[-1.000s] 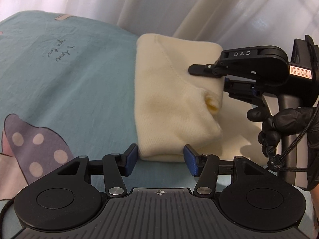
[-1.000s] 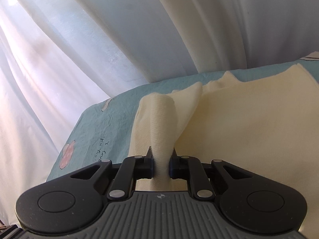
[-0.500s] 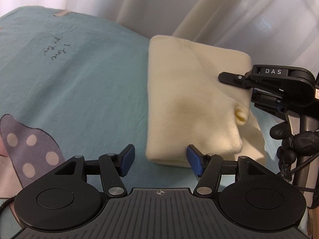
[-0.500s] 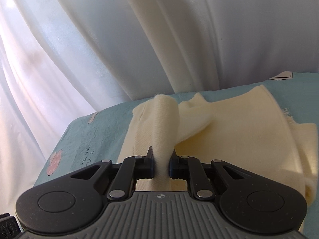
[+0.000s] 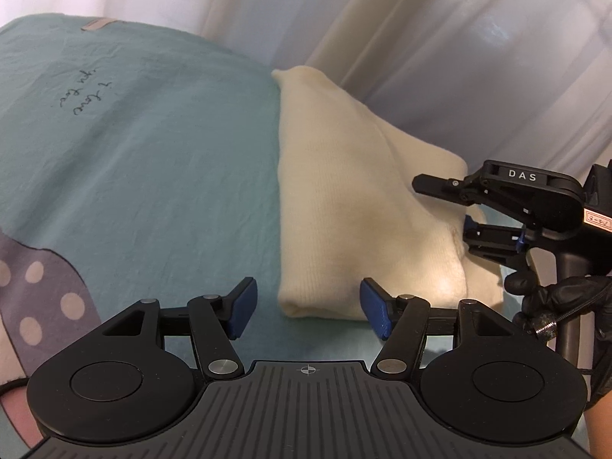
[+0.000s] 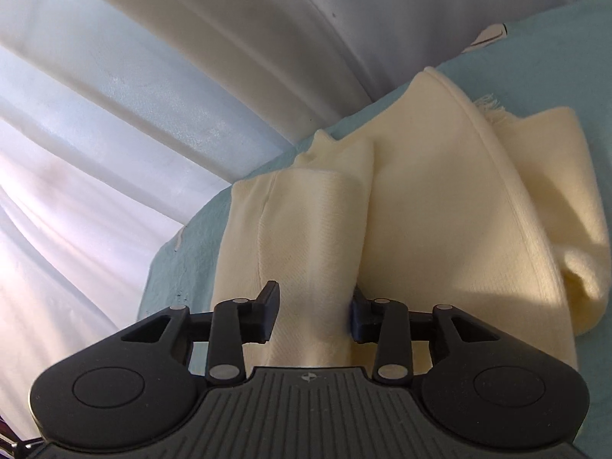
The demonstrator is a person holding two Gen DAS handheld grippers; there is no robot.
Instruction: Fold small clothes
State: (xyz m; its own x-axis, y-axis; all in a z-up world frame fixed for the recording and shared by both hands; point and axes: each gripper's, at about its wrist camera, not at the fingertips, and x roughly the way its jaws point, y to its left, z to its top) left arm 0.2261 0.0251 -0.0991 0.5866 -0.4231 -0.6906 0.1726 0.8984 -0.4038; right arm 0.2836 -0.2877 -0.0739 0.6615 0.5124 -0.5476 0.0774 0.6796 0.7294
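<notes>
A cream knit garment lies folded on the teal bedsheet. My left gripper is open and empty, its blue pads just in front of the garment's near edge. My right gripper is open, its jaws spread on either side of a fold of the same garment, which lies between them. In the left wrist view the right gripper sits at the garment's right side, held by a black-gloved hand.
White curtains hang right behind the bed's far edge. The sheet has a handwriting print and a purple polka-dot print at the left. Another part of the garment bunches to the right in the right wrist view.
My right gripper was shut on a raised fold of the garment; it has now opened and the fold lies down flat. My left gripper has drawn back slightly from the garment's edge.
</notes>
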